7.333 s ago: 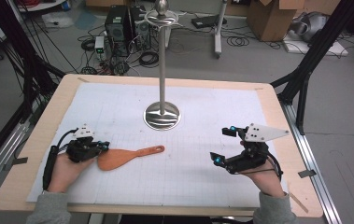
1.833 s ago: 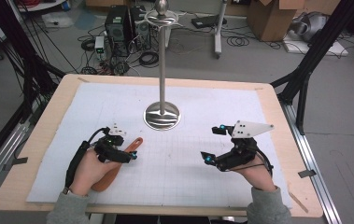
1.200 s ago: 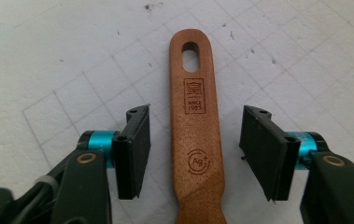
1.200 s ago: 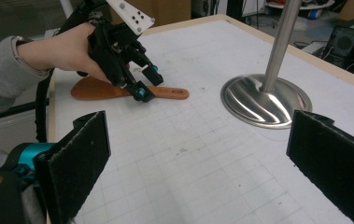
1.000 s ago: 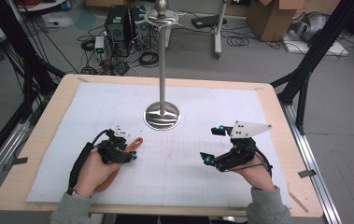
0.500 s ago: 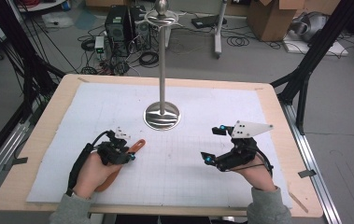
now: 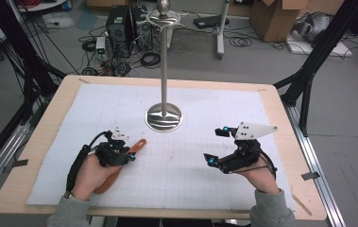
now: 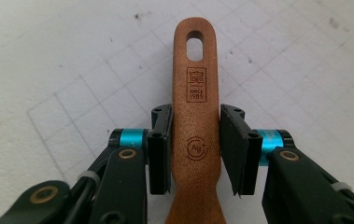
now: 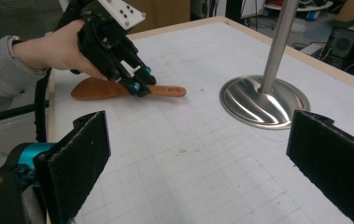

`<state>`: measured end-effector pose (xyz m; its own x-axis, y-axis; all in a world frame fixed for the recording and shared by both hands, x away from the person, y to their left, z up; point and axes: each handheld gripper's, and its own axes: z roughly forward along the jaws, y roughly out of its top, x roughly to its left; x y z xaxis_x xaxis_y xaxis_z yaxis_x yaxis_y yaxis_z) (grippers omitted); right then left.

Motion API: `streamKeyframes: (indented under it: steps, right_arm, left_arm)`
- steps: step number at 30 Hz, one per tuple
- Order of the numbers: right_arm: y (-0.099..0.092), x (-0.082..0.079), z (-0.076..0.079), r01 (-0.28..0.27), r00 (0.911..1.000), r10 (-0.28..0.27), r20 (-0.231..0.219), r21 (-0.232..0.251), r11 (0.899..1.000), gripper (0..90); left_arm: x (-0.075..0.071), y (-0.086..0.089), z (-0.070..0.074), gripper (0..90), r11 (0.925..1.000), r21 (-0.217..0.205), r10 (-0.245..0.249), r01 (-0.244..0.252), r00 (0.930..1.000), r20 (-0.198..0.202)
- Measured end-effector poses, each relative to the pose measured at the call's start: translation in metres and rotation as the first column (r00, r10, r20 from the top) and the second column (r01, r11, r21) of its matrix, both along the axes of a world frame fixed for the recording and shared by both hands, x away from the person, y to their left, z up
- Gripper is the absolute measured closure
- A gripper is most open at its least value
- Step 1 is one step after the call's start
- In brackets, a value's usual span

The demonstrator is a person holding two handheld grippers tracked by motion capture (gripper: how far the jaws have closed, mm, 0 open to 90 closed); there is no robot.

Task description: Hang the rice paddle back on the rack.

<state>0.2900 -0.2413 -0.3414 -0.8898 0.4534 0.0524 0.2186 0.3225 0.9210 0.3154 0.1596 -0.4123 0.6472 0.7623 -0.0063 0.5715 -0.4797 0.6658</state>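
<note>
In the high view, my left tongs (image 7: 130, 157) sit low in the lower left of the frame, right over the handle of the wooden spatula (image 7: 136, 147). Their jaws have just been closing, with that handle between them. In the left gripper view the handle (image 8: 195, 116) runs straight up the middle of the frame, hanging hole at the top, a stamped mark and a round logo below it. The left pad (image 8: 159, 149) lies flat against the wood on its side. The right pad (image 8: 235, 149) meets the handle at its upper corner, so I read this as a grip on the handle. The spatula lies flat on the white gridded mat (image 7: 191, 165), its broad blade tucked under my left hand (image 7: 89, 172) and its slim end pointing toward the middle of the table.

My right tongs (image 7: 217, 145) are in the lower right of the high view, held clear of the mat, with nothing in them. In the right gripper view their two black pads (image 9: 74, 161) stand wide apart at the bottom corners of the frame, bare mat between them.

Farther up, near the centre of the high view, a steel stand (image 7: 164, 116) rests on the mat by its round base, its pole rising toward the top of the frame. The mat covers most of the wooden table (image 7: 280, 113).
</note>
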Motion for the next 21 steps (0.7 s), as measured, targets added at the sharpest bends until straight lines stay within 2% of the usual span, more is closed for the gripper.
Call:
streamKeyframes:
  steps: [12,21]
  right_arm:
    - [0.001,0.0,0.0,-0.002,1.0,0.002,0.002,-0.006,1.0,5.0]
    - [0.001,0.0,0.0,-0.002,1.0,0.002,0.004,-0.005,1.0,5.0]
  left_arm:
    - [-0.011,0.023,0.034,65.2,0.9951,-0.098,0.018,-0.008,0.9949,0.099]
    - [-0.02,0.04,0.053,65.2,0.9864,-0.164,0.024,0.007,0.9815,0.19]
